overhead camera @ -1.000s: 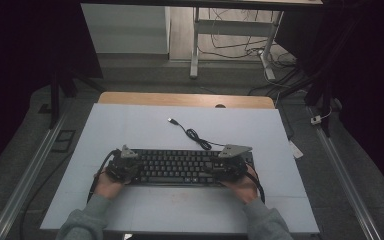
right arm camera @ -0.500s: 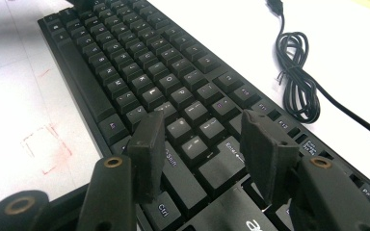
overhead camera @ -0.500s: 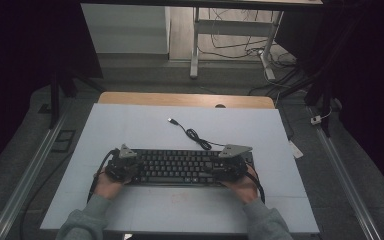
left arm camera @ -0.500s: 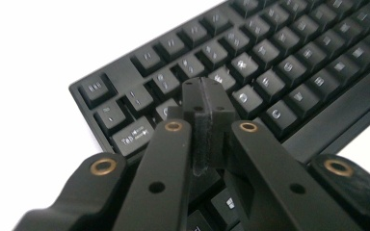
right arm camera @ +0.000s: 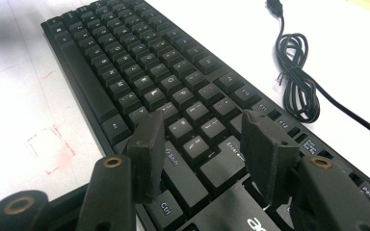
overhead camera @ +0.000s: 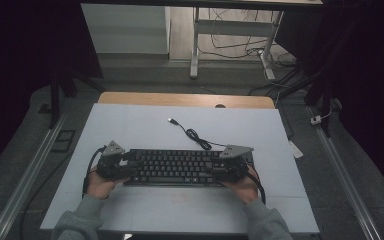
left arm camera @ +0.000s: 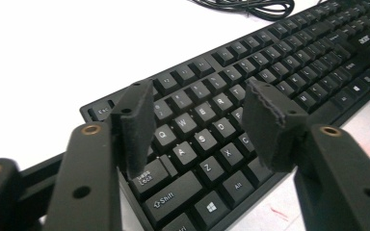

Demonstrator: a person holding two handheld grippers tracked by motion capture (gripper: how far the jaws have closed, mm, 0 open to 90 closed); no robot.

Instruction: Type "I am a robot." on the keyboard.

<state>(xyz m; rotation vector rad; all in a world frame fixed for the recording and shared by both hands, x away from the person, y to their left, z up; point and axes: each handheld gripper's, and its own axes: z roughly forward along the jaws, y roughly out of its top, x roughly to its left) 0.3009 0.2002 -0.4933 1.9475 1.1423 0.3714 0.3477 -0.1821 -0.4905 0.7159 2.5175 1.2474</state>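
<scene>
A black keyboard [overhead camera: 180, 167] lies across the white table [overhead camera: 145, 130] near its front edge, its cable [overhead camera: 195, 136] coiled behind it and ending in a USB plug [overhead camera: 171, 120]. My left gripper [overhead camera: 131, 167] sits at the keyboard's left end. Its jaws have just been opening and now stand apart above the letter keys [left arm camera: 200, 103], with nothing between the pads. At the right end is my right gripper [overhead camera: 216, 169], also open, its pads hovering over the keys [right arm camera: 204, 130] near Enter and Shift. The keyboard [right arm camera: 139, 72] runs away from it, with the cable [right arm camera: 296, 72] alongside.
A wooden strip [overhead camera: 185, 100] borders the table's far edge. Metal rails [overhead camera: 25, 175] run along the floor on both sides. Desk legs and loose cables [overhead camera: 240, 45] stand behind. Faint red marks [right arm camera: 48, 144] show on the table in front of the keyboard.
The left gripper has shifted slightly outward and upward at the keyboard's left end. The right hand and the keyboard have stayed put.
</scene>
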